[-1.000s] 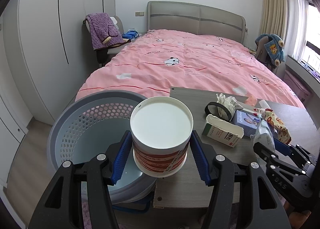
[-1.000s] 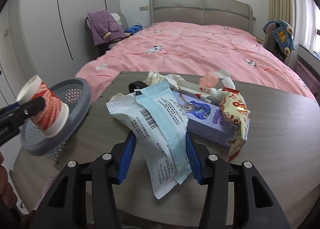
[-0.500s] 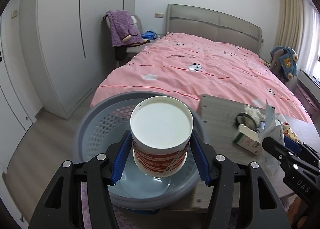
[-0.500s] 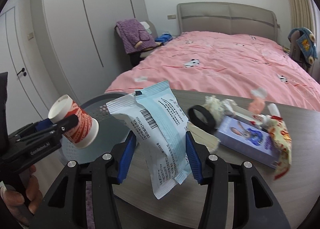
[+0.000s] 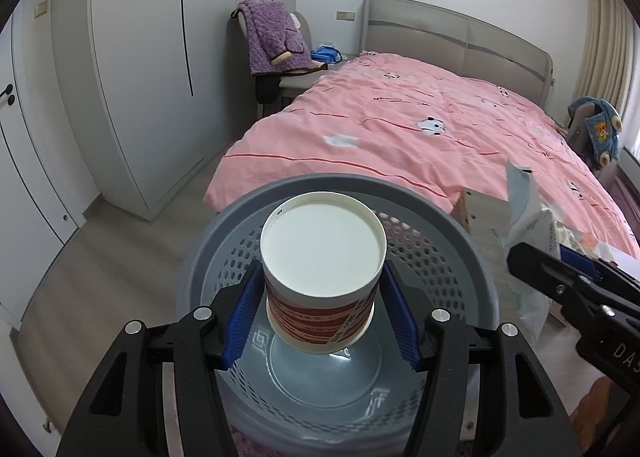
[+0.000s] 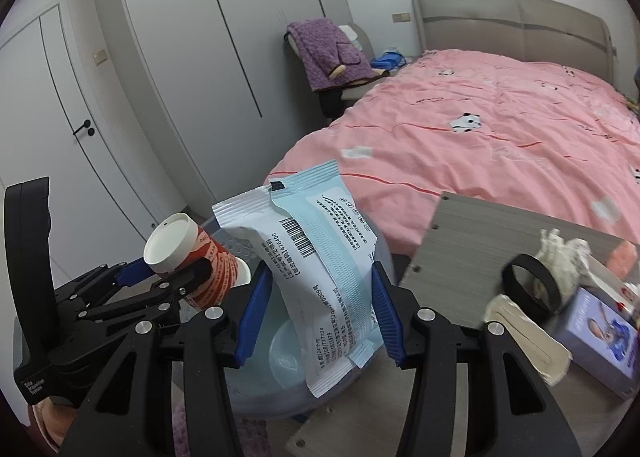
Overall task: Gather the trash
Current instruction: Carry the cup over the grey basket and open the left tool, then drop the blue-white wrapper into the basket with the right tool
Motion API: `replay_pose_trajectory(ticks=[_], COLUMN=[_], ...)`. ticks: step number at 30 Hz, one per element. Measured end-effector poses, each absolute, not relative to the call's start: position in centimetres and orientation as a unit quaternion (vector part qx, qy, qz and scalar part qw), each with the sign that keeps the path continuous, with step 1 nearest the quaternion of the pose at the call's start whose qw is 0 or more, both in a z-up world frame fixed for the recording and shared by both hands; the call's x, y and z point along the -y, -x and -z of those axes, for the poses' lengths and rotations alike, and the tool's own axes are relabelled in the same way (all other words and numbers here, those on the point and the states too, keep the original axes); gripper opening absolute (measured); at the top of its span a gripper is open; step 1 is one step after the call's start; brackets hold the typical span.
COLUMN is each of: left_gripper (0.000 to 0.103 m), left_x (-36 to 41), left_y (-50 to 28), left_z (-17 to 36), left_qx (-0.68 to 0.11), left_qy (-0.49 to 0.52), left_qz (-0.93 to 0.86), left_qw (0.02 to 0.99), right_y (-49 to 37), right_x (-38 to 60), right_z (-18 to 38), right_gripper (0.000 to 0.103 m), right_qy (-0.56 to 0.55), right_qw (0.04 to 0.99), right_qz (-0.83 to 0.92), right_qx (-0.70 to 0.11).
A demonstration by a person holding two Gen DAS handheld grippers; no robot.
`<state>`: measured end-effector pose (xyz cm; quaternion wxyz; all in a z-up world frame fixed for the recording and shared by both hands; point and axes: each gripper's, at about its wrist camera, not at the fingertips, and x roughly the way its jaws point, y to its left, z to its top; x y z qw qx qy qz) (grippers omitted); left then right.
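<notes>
My left gripper (image 5: pixel 322 315) is shut on a red-and-white paper cup (image 5: pixel 322 257) and holds it over the middle of the grey perforated trash basket (image 5: pixel 460 257). My right gripper (image 6: pixel 318 315) is shut on a pale blue and white wipes packet (image 6: pixel 320 257), held above the basket's (image 6: pixel 288 377) right side. The cup (image 6: pixel 188 253) in the left gripper (image 6: pixel 176 277) shows at the left of the right wrist view. The packet (image 5: pixel 524 225) and right gripper (image 5: pixel 536 261) show at the right of the left wrist view.
The grey table (image 6: pixel 460 241) at the right carries a black ring (image 6: pixel 530 285), crumpled tissue (image 6: pixel 564 257), a cream carton (image 6: pixel 524 337) and a purple cartoon box (image 6: pixel 600 337). A pink bed (image 5: pixel 420 129) lies behind, a wardrobe (image 5: pixel 152 57) at the left.
Both grippers have swung left from the table. The cup now hangs over the basket's centre, and the packet has come over the basket's right side.
</notes>
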<state>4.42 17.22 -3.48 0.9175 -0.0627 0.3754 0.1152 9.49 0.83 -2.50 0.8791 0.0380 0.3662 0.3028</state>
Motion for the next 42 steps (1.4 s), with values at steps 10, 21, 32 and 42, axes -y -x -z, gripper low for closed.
replay_pose_trajectory(ticks=[10, 21, 32, 42], left_gripper=[0.057, 0.061, 0.068, 0.068], left_x=[-19.3, -20.3, -20.6, -20.6], left_y=[-6.8, -7.2, -6.2, -5.9], left_z=[5.4, 6.1, 5.6, 5.4], left_qx=[-0.399, -0.404, -0.397, -0.397], left_qy=[0.078, 0.088, 0.082, 0.082], left_qz=[-0.12, -0.123, -0.143, -0.148], left_qw=[0.906, 0.902, 0.903, 0.902], right_y=[-11.5, -12.0, -11.7, -11.6], right_x=[-3.9, -4.5, -4.2, -4.0], right_z=[4.4, 4.9, 4.8, 5.1], right_gripper=[0.049, 0.059, 0.065, 0.065], right_qy=[-0.027, -0.024, -0.021, -0.023], right_qw=[0.859, 0.859, 0.864, 0.864], right_qz=[-0.323, -0.32, -0.315, -0.312], right_qx=[-0.396, -0.4, -0.392, -0.394])
